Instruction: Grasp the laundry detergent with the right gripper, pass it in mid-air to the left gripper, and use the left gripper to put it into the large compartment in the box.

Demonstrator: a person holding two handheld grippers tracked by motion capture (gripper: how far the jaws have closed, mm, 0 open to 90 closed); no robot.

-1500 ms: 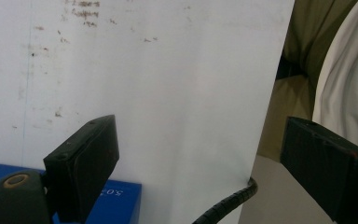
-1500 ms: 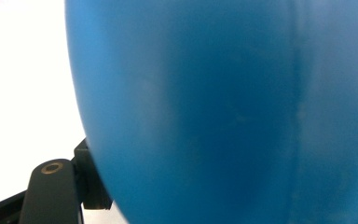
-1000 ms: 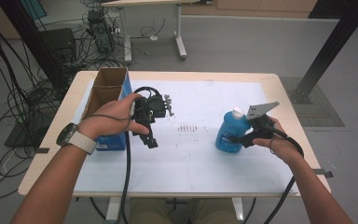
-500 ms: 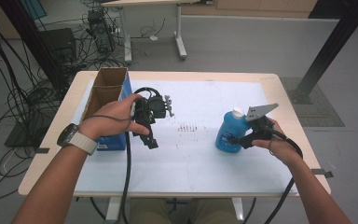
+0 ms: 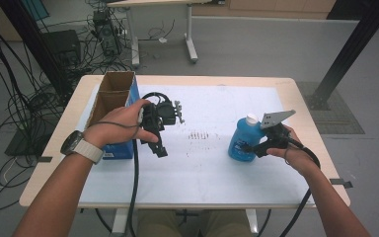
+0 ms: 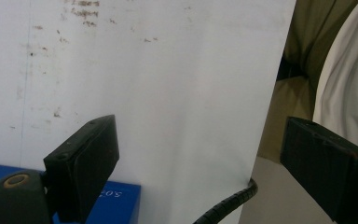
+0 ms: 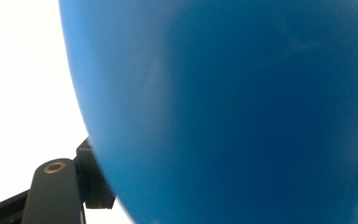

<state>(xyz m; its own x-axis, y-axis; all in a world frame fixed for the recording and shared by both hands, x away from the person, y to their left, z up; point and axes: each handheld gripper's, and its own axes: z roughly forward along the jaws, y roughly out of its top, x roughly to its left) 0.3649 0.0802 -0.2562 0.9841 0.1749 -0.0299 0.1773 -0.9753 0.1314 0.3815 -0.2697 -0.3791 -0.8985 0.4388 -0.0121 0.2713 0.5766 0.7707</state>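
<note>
A white sheet [image 5: 217, 163] covers the wooden table, with cables on the grey floor beyond. Since a second ago nothing has visibly shifted: the right gripper [image 5: 256, 147] is clamped on the lower body of the blue bottle [image 5: 241, 140], standing upright right of centre, while the left gripper [image 5: 159, 148] hangs wide and empty beside the open cardboard box [image 5: 109, 94], so the grasp looks settled and ready to lift. The box's blue side [image 6: 116, 198] carries small print too blurred to read.
</note>
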